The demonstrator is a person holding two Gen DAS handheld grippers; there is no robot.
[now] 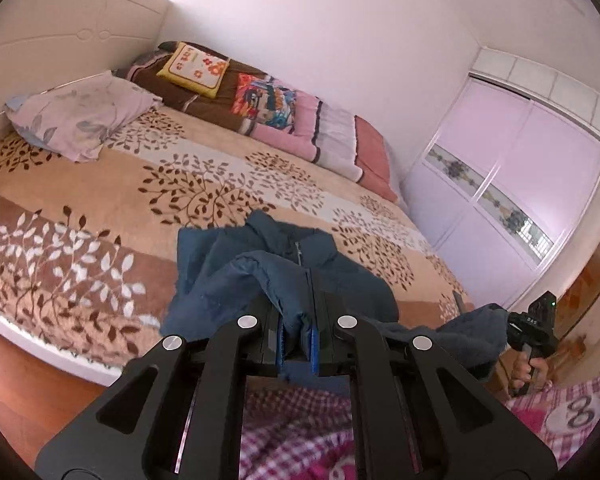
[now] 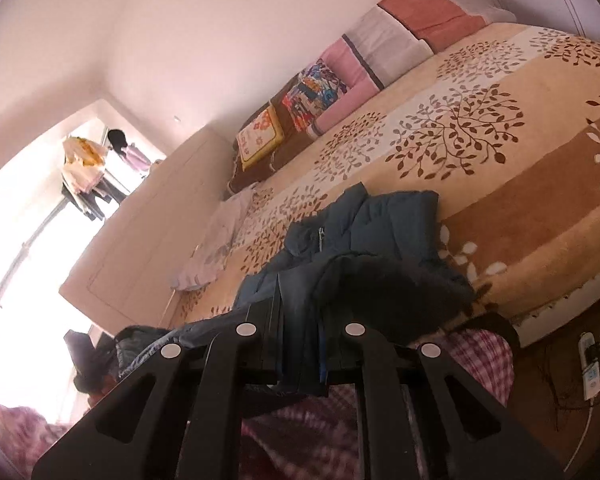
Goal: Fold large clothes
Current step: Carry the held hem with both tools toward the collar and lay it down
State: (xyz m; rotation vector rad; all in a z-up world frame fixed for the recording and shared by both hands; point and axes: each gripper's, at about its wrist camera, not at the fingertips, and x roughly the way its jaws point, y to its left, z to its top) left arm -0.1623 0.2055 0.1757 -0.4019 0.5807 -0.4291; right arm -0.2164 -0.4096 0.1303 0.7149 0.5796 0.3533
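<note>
Lying rumpled at the near edge of the bed, the dark blue zip jacket is showing its collar and zipper | left gripper pinching a jacket fold | right gripper clamping its hem | left view is showing the wardrobe; right view, a power strip.
</note>
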